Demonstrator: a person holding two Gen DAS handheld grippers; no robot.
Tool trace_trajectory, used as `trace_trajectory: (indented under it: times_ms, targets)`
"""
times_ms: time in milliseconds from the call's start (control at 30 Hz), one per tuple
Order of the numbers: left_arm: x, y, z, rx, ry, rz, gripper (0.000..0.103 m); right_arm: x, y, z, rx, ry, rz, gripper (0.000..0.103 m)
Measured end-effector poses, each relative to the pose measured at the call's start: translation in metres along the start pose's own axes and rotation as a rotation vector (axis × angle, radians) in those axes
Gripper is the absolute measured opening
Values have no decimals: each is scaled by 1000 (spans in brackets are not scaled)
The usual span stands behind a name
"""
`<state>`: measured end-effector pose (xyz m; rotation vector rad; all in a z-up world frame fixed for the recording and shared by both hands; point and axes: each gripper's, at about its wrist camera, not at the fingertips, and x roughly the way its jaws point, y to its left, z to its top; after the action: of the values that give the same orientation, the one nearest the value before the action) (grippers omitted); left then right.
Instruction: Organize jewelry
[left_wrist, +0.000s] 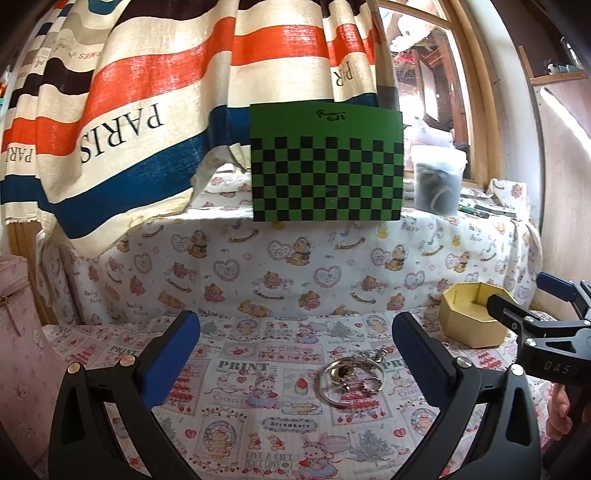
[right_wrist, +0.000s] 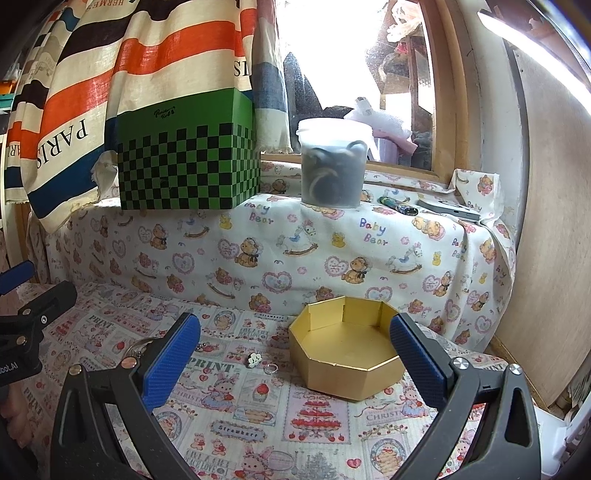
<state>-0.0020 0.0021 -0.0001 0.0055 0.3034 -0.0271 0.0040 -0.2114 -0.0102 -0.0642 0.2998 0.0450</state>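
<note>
A pile of jewelry (left_wrist: 351, 378), with a large silver bangle, rings and a chain, lies on the printed cloth between my left gripper's open fingers. My left gripper (left_wrist: 295, 354) is open and empty just short of it. An open gold octagonal box (right_wrist: 345, 350) stands empty on the cloth; it also shows in the left wrist view (left_wrist: 472, 319). My right gripper (right_wrist: 295, 358) is open and empty in front of the box. A small white charm (right_wrist: 255, 358) and a thin ring (right_wrist: 270, 367) lie left of the box.
A green checkered box (right_wrist: 188, 162) and a lidded plastic tub (right_wrist: 332, 166) stand on the raised ledge behind. A lighter (right_wrist: 399, 205) and a phone (right_wrist: 450, 210) lie on the ledge at right. A striped curtain (left_wrist: 147, 110) hangs at left. A pink bag (left_wrist: 18, 332) stands far left.
</note>
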Motion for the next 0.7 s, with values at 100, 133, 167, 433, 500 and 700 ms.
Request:
trace_trajectory:
  times_ms: [100,133,167,433,500,700]
  targets:
    - [-1,-1,0,5,-4,-14,103,1,1,0,-1,4,0,103]
    - [-1,-1,0,5,-6,-13,103,1,1,0,0,4,-1,103]
    - [-1,-2,0,6,-5,-14,103,1,1,0,0,4,-1,103]
    - [-1,-4,1,18,-1,-16,103,1,1,1,-1,6,-2,103]
    - [0,-4,1,15,0,-9,103,2,0,1,2,6,-3,103]
    - [3,-4,0,17,11,10,103,4,-2,0,16,18,-11,103]
